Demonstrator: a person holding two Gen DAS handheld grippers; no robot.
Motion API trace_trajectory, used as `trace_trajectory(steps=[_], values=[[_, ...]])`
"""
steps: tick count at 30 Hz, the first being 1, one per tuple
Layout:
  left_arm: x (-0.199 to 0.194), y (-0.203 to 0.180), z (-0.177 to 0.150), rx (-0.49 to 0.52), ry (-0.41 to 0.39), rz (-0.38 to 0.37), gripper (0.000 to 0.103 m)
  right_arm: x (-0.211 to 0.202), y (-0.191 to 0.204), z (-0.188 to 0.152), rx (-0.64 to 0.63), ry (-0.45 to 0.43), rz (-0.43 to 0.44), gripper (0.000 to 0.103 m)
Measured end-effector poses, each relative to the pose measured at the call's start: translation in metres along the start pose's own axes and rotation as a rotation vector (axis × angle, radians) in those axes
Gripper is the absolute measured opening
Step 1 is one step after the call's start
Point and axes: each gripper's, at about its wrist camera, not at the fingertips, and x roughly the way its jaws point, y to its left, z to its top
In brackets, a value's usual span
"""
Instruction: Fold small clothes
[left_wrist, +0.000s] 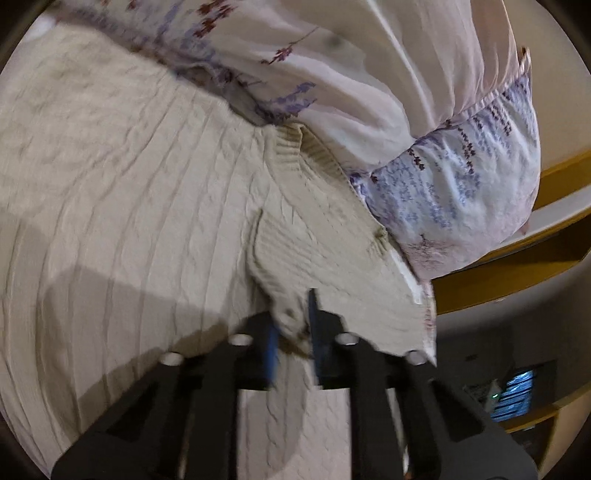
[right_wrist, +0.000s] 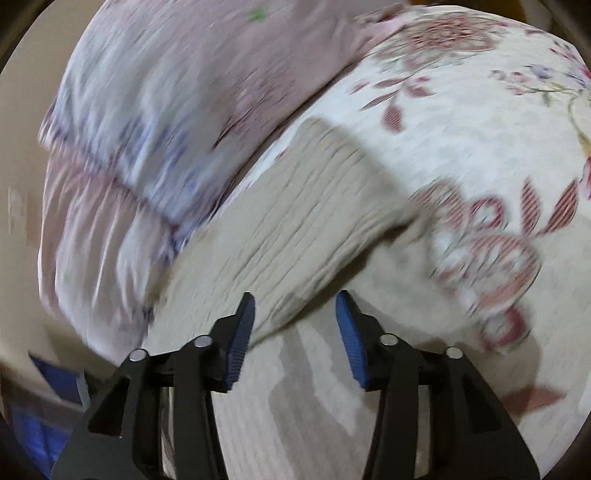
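A cream cable-knit sweater (left_wrist: 122, 192) lies spread on the bed and fills the left wrist view. My left gripper (left_wrist: 293, 325) is shut on the ribbed cuff of the sweater's sleeve (left_wrist: 295, 251), which is folded across the body. In the right wrist view the same sweater (right_wrist: 295, 236) lies on the bed, with a folded part just ahead of my right gripper (right_wrist: 295, 314). The right gripper is open and empty, its blue pads a little above the knit. The right view is blurred by motion.
A pillow with a purple and pink flower print (left_wrist: 454, 192) lies against the sweater's far edge; it also shows in the right wrist view (right_wrist: 147, 122). A cream bedspread with red flowers (right_wrist: 480, 147) covers the bed. A wooden bed frame (left_wrist: 517, 273) runs at right.
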Motion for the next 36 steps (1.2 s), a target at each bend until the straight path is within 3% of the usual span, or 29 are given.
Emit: trace_trajectory(steps=[2,3,4,8,11,14,16,17,19,22,25,31,33,36], values=[[-0.003,-0.004,0.004,0.029,-0.018,0.009,0.008,0.004,-0.005,0.009,0.003,-0.034,-0.029,0.031],[-0.009,-0.008,0.005,0.053,-0.034,0.004,0.008,0.007,-0.003,0.01,-0.006,-0.046,-0.04,0.014],[-0.015,-0.011,0.006,0.075,-0.051,0.002,0.007,0.006,0.0,0.009,-0.02,-0.055,-0.039,0.01],[-0.034,-0.015,0.006,0.169,-0.121,0.087,0.007,-0.004,0.019,-0.009,-0.13,-0.081,-0.019,0.009],[-0.031,-0.006,0.005,0.159,-0.104,0.143,0.008,0.008,0.028,-0.014,-0.174,-0.051,-0.069,0.009],[-0.025,0.001,0.001,0.152,-0.065,0.174,0.009,0.01,0.028,-0.017,-0.187,-0.025,-0.127,0.013],[-0.027,0.004,-0.002,0.154,-0.056,0.179,0.012,0.002,0.026,-0.019,-0.179,-0.024,-0.133,0.036],[-0.031,0.005,-0.003,0.151,-0.057,0.17,0.014,-0.005,0.028,-0.021,-0.184,-0.037,-0.134,0.038],[-0.047,0.009,-0.007,0.152,-0.07,0.141,0.03,-0.017,0.034,-0.027,-0.217,-0.079,-0.132,0.039],[-0.073,0.013,-0.013,0.154,-0.11,0.109,0.042,-0.025,0.057,-0.035,-0.315,-0.12,-0.12,0.039],[-0.105,0.026,-0.021,0.139,-0.145,0.08,0.048,-0.005,0.087,-0.045,-0.447,-0.039,-0.099,0.038],[-0.182,0.083,-0.03,0.013,-0.279,0.147,0.049,0.047,0.119,-0.069,-0.573,0.11,-0.087,0.039],[-0.201,0.105,-0.027,-0.051,-0.321,0.192,0.049,0.064,0.123,-0.077,-0.59,0.159,-0.102,0.045],[-0.225,0.138,-0.02,-0.158,-0.379,0.242,0.048,0.07,0.125,-0.085,-0.628,0.152,-0.127,0.05]])
